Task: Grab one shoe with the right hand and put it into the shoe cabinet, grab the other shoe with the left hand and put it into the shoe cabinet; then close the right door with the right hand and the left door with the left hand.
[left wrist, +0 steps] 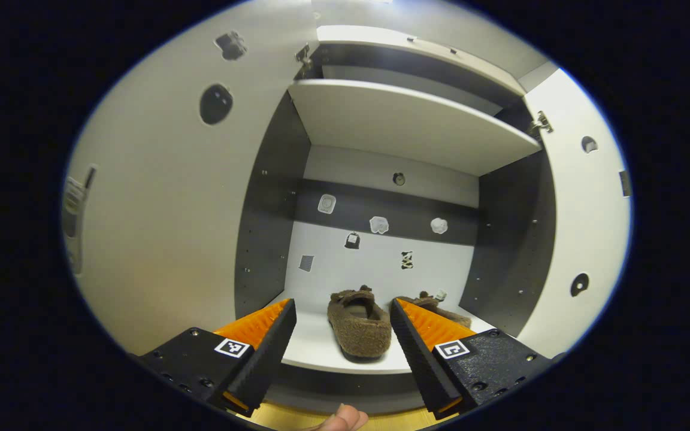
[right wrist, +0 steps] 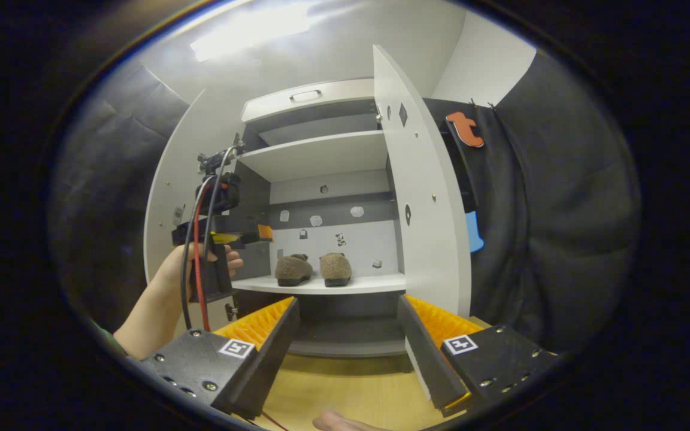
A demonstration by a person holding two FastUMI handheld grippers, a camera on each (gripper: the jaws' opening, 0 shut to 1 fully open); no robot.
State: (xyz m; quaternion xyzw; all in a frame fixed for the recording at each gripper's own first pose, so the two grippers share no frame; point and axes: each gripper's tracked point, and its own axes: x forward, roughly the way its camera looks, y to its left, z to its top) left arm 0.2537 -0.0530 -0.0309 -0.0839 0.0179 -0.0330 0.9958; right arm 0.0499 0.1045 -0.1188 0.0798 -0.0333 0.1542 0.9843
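Two brown fuzzy shoes are seen side by side on the lower shelf (right wrist: pixel 375 284) of an open shoe cabinet (right wrist: pixel 315 99). In the right gripper view, the left shoe (right wrist: pixel 293 270) and the right shoe (right wrist: pixel 336 269) stand just beside each other, heels toward the camera, near the left half of the shelf. In the left gripper view, one shoe (left wrist: pixel 359 323) is seen between the fingers, and the other shoe (left wrist: pixel 441 311) is partly hidden behind the right-hand finger. Small pale and dark stickers are scattered on the cabinet's back panel above the shoes. An upper shelf (left wrist: pixel 405 123) is seen above them.

Both doors are swung open: the left door (left wrist: pixel 171 209) is seen as a broad pale panel at the left of the left gripper view, and the right door (right wrist: pixel 426 203) stands edge-on at the right of the cabinet in the right gripper view.

The left gripper (left wrist: pixel 341 338) is held close in front of the lower shelf, its jaws spread apart, nothing between them touched. In the right gripper view it is seen farther off, held by a hand (right wrist: pixel 195 263) with cables trailing down. The right gripper (right wrist: pixel 348 341) is held farther back over a wooden floor (right wrist: pixel 345 389), its jaws likewise apart and holding nothing.
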